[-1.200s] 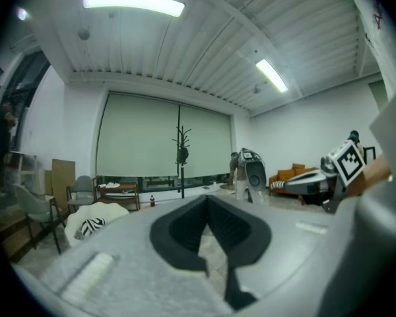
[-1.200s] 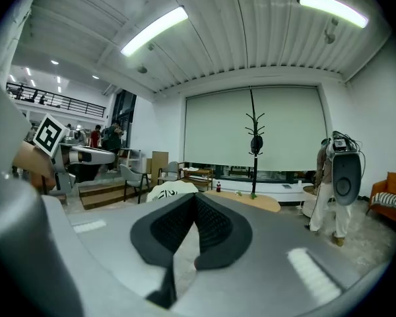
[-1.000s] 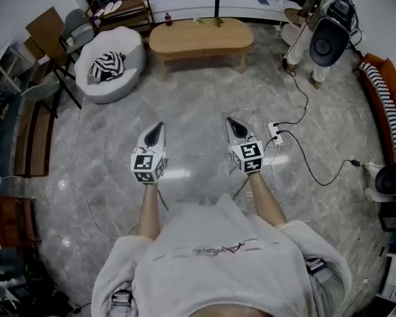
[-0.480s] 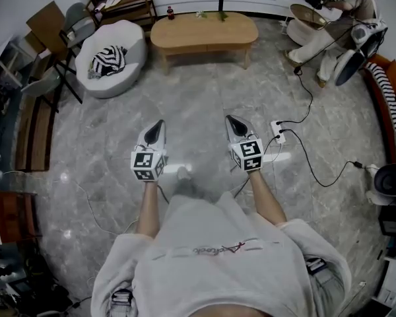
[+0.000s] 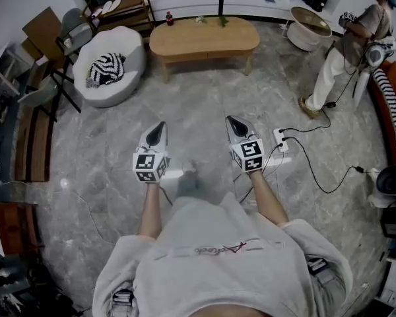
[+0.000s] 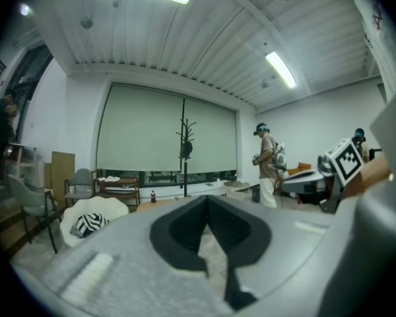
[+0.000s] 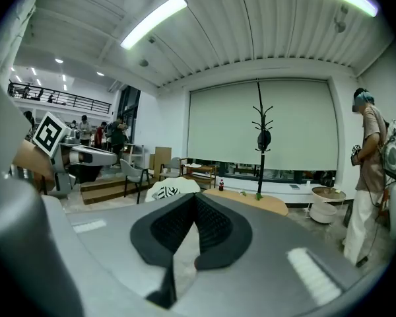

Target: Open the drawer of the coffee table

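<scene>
**Operator:** Report tong status.

**Technician:** The left gripper is clenched, jaw tips together, with nothing between them. The right gripper is likewise clenched and empty. Both are held side by side above the grey marble floor, pointing toward the far wall.

**Operator:** Locate the task item.

**Technician:** The oval light-wood coffee table stands at the far end of the room, straight ahead of both grippers and well apart from them. Its drawer cannot be made out from any view. A small dark bottle stands at the table's left end.

**Operator:** List containers and contents.

**Technician:** Left of the table, a white rounded armchair holds a black-and-white striped cushion in its seat. Right of the table, a round white tub stands on the floor. Its inside looks tan, and what it holds cannot be told. A person stands near the tub.
</scene>
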A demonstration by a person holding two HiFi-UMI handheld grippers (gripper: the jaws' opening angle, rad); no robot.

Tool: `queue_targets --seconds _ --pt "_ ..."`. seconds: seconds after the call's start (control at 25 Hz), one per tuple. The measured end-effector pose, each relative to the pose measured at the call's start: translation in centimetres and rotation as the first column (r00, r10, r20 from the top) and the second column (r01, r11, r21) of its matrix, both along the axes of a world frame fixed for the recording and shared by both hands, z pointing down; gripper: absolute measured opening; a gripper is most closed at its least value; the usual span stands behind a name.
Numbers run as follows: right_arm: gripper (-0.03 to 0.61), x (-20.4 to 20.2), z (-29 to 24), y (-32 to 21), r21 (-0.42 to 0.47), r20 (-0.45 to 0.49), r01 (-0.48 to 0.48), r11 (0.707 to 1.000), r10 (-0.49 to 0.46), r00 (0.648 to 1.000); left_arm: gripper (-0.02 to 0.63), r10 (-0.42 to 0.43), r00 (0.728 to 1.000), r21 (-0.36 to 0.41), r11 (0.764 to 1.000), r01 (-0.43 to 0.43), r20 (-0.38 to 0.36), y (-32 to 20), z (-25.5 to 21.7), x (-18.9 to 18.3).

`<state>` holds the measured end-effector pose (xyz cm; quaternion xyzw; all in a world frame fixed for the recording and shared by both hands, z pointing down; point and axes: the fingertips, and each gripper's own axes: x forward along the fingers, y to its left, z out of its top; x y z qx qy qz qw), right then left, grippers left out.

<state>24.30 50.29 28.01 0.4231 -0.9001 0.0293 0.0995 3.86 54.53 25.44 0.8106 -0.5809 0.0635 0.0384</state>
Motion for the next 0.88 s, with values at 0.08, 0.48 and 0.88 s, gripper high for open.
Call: queue_targets --seconds 0.08,0.48,0.88 --pt "0.003 -1.1 0.0 -2.3 0.0 -0.003 -0.003 1.0 0.003 1.0 0.002 0.002 1.0 0.0 1.0 -0.002 -0.004 -2.3 0.1 -1.1" --pt "0.003 -8.7 -2.7 -16.3 0.029 -0.005 0.01 1.0 -0.01 1.0 0.002 0.008 1.0 0.015 1.0 -0.008 -0.006 -15.7 -2.0 -8.0" --pt "0.003 -15.7 -3.6 -28.3 0.039 -0.011 0.008 0.999 -0.007 1.0 0.003 0.025 1.0 0.007 1.0 -0.025 0.003 -27.5 -2.3 -14.7"
